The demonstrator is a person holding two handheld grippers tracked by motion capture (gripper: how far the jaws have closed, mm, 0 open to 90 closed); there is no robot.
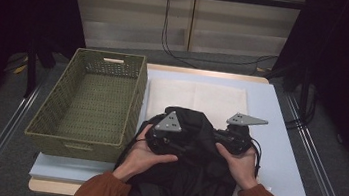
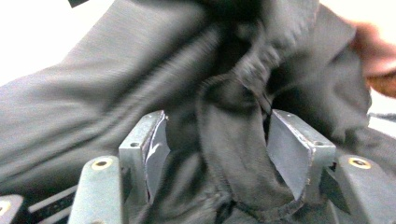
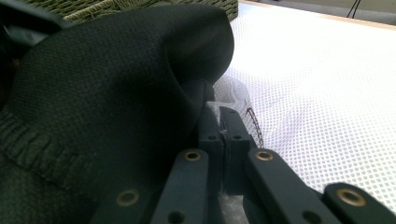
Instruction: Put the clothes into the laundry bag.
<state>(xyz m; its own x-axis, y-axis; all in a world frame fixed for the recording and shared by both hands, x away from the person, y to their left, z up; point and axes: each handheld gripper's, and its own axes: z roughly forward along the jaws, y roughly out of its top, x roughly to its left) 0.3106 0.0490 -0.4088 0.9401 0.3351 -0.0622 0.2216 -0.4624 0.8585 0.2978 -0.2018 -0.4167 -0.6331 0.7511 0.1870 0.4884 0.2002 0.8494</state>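
In the high view, the fingertips of both grippers are buried against a black garment [image 1: 190, 155], and its near edge is cut off at the bottom of the frame. The left gripper view is blurred. There, the left gripper [image 2: 219, 154] is seen with its jaws apart, a fold of the garment lying loosely between them without being pressed. The right gripper [image 3: 219, 126] is seen with its jaws together; whether cloth is pinched between them cannot be told. The garment is bunched on the white mesh cloth [image 1: 212, 100] at the near middle of the surface [image 1: 281, 156], just beside a woven basket [image 1: 55, 108] on the left.
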